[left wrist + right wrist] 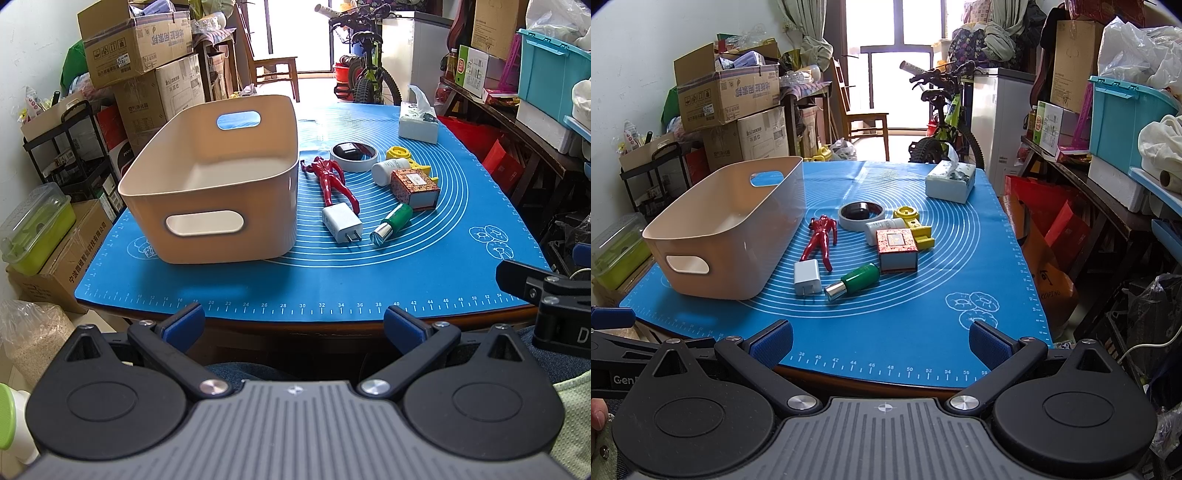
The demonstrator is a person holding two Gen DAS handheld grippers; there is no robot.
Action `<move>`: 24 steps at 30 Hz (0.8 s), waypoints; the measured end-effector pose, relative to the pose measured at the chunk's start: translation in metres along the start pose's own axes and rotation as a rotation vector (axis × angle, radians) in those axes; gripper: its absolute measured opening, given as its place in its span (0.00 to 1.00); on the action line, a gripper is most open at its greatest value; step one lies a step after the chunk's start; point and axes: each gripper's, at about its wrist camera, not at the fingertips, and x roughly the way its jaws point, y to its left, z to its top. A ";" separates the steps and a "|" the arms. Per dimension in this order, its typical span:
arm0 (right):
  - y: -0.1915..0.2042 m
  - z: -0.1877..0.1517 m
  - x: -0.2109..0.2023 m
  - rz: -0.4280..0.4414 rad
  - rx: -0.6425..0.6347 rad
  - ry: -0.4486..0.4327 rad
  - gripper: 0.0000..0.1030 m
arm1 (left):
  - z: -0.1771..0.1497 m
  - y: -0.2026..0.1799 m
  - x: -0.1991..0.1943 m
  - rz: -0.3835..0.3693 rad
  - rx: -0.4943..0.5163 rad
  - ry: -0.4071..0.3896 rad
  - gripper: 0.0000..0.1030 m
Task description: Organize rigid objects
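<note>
An empty beige bin (207, 206) (746, 243) stands on the left of the blue mat (424, 273) (923, 302). To its right lie a red figure (330, 179) (820, 236), a white charger (341, 221) (807, 281), a green bottle (394, 223) (855, 280), a patterned box (415, 186) (897, 248), a white jar (388, 170) (882, 228), a yellow toy (400, 155) (916, 225) and a tape roll (352, 155) (860, 216). My left gripper (293, 323) and right gripper (881, 341) hang open and empty off the table's near edge.
A tissue box (417, 123) (951, 181) sits at the mat's far right. Stacked cardboard boxes (140, 55) crowd the left, shelves and a teal crate (1123, 118) the right. A bicycle (942, 122) and a chair (864, 122) stand beyond the table.
</note>
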 end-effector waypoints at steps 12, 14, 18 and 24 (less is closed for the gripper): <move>0.002 0.003 -0.005 -0.006 -0.007 -0.019 0.98 | -0.001 -0.002 0.001 -0.001 0.000 -0.001 0.99; 0.002 0.002 -0.005 -0.007 -0.007 -0.025 0.97 | -0.001 -0.002 0.001 0.000 0.000 -0.001 0.99; 0.004 0.004 -0.007 -0.007 -0.006 -0.036 0.98 | -0.001 -0.003 0.001 -0.004 -0.007 0.000 0.99; 0.007 0.014 -0.013 -0.012 -0.028 -0.043 0.98 | 0.016 0.006 -0.010 -0.007 -0.029 -0.010 0.99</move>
